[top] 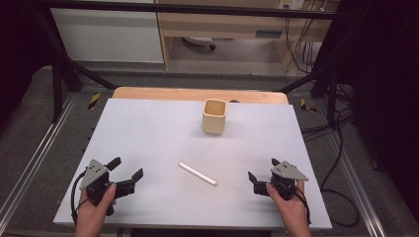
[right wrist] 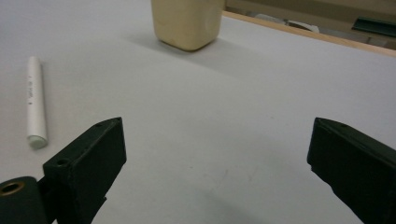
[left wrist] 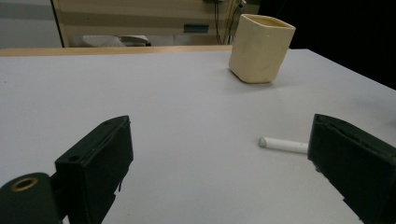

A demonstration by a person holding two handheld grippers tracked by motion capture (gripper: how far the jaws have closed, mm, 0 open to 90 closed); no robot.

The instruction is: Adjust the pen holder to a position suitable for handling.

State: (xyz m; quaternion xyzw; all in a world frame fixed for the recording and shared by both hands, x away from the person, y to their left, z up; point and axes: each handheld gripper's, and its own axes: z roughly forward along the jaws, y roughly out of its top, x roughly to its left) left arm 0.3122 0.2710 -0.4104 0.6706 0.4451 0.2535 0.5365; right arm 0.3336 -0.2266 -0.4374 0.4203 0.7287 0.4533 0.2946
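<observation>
A cream square cup (top: 214,117) stands upright toward the back of the white table (top: 148,128). A thin white stick (top: 197,174) lies flat near the table's middle front. My left gripper (top: 128,168) rests at the front left, open and holding nothing. Open too, my right gripper (top: 263,169) sits at the front right, apart from the stick. In the left gripper view the cup (left wrist: 260,46) is ahead to the right, and the stick (left wrist: 283,144) pokes out beside the right jaw of the gripper (left wrist: 220,122). The right gripper view has the stick (right wrist: 35,100) at left, the cup (right wrist: 187,21) ahead, and the gripper (right wrist: 218,123) empty.
A wooden strip (top: 197,94) runs along the table's far edge. Black frame bars (top: 59,84) and cables (top: 336,148) flank the table on the floor. A person's hands hold both grippers at the front edge.
</observation>
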